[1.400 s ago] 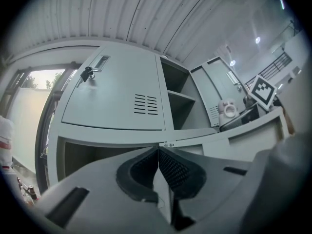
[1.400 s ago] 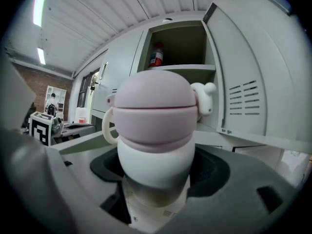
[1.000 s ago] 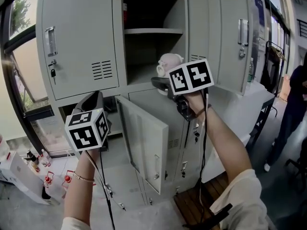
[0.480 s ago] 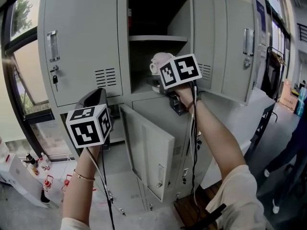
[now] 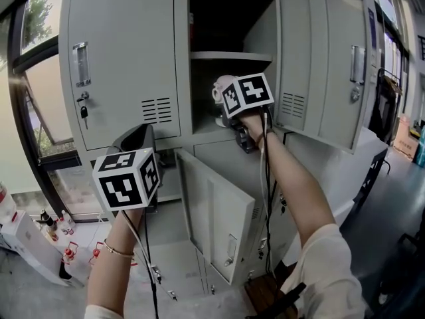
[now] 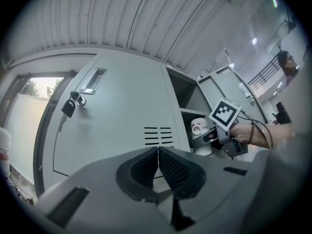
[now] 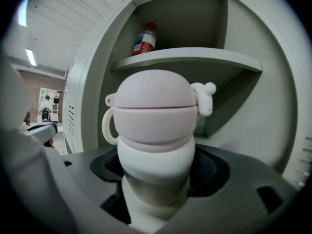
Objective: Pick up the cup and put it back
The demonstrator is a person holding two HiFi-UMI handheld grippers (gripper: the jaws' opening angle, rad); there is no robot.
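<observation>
A white cup with a pink lid [image 7: 155, 130] stands upright between the jaws of my right gripper [image 7: 158, 172], whose pads press on its lower body. In the head view the cup [image 5: 220, 88] is at the mouth of the open locker compartment [image 5: 199, 92], just below the inner shelf [image 5: 229, 56], with the right gripper [image 5: 224, 115] under it. I cannot see whether it touches the compartment floor. My left gripper [image 5: 135, 140] hangs lower left, in front of the closed locker door; its jaws [image 6: 158, 167] are shut on nothing.
A red-capped bottle [image 7: 145, 39] stands on the upper shelf. The upper door [image 5: 325, 65] swings out to the right; a lower door [image 5: 212, 211] stands open below the arm. Keys [image 5: 84, 111] hang in the left door. Small bottles [image 5: 63, 248] sit on the floor at left.
My right gripper has carried the cup left and deeper toward the open compartment. The left gripper has hardly moved.
</observation>
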